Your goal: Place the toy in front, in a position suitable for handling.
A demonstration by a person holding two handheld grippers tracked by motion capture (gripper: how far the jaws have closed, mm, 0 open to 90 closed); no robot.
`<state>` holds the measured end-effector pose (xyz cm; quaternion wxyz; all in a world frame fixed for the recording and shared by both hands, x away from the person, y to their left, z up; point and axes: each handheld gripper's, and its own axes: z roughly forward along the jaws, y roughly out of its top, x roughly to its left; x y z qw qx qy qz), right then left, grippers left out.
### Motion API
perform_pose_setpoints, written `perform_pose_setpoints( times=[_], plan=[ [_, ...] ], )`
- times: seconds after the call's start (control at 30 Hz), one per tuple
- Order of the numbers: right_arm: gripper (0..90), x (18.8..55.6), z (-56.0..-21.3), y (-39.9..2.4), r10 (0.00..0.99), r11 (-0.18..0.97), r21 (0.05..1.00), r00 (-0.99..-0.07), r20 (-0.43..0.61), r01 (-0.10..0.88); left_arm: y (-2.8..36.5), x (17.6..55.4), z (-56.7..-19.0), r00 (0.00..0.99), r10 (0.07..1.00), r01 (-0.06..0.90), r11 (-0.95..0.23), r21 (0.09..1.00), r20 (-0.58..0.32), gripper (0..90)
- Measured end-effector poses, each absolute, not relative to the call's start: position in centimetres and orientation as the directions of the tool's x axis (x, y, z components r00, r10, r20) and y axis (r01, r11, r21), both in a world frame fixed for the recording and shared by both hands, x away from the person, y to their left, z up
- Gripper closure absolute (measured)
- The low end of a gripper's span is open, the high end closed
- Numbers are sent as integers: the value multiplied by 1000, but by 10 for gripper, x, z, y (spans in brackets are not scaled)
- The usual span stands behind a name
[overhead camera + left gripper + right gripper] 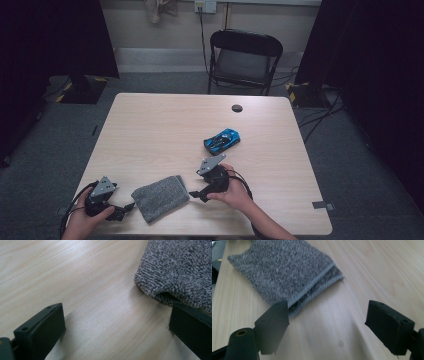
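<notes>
While both grippers sat at the near edge of the table (150,115), the job in hand looked like handling the grey folded towel (161,196) lying between them. The left gripper (121,211) was parked at the towel's left end, jaws spread; in the left gripper view one jaw sat just beside, maybe touching, the towel's (180,270) fluffy corner, with bare wood between the jaws. The right gripper (196,194) was just off the towel's right end, jaws also spread wide and pinching nothing; its tips pointed at the towel.

My read: this was the approach step, no grip made yet. Next move would need the right jaws to slide onto the folded edge and close on one layer or both, depending on whether the towel gets opened or moved. The left one likely had to pin or pinch its own corner.

View differences: the right gripper view showed the fold clearly, two layers (287,272) stacked with the open edge facing the jaws. The high view couldn't resolve that. The high view did give the layout, including a blue toy car (222,140) well apart, farther back on the table, and a black chair (244,59) beyond it.
</notes>
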<state>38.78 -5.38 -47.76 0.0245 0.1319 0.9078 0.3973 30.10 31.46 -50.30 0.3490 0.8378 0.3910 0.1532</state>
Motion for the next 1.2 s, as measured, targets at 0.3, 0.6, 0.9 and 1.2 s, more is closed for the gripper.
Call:
perform_pose_setpoints(
  times=[0.3, 0.6, 0.9, 1.2],
  plan=[
    [227, 390, -479, -28, 211, 637, 746, -975, 74, 194, 314, 302, -503, 650, 760, 546, -453, 705, -16, 0],
    [375, 382, -488, -6, 113, 699, 707, -993, 46, 112, 313, 304, -503, 653, 757, 545, -455, 704, -16, 0],
    [684, 378, -491, -5, 138, 689, 702, -984, 116, 179, 313, 306, -503, 659, 752, 542, -460, 704, -17, 0],
    [769, 382, -485, -41, 256, 664, 697, -958, 126, 269, 313, 306, -503, 659, 752, 542, -459, 704, -17, 0]
  ],
)
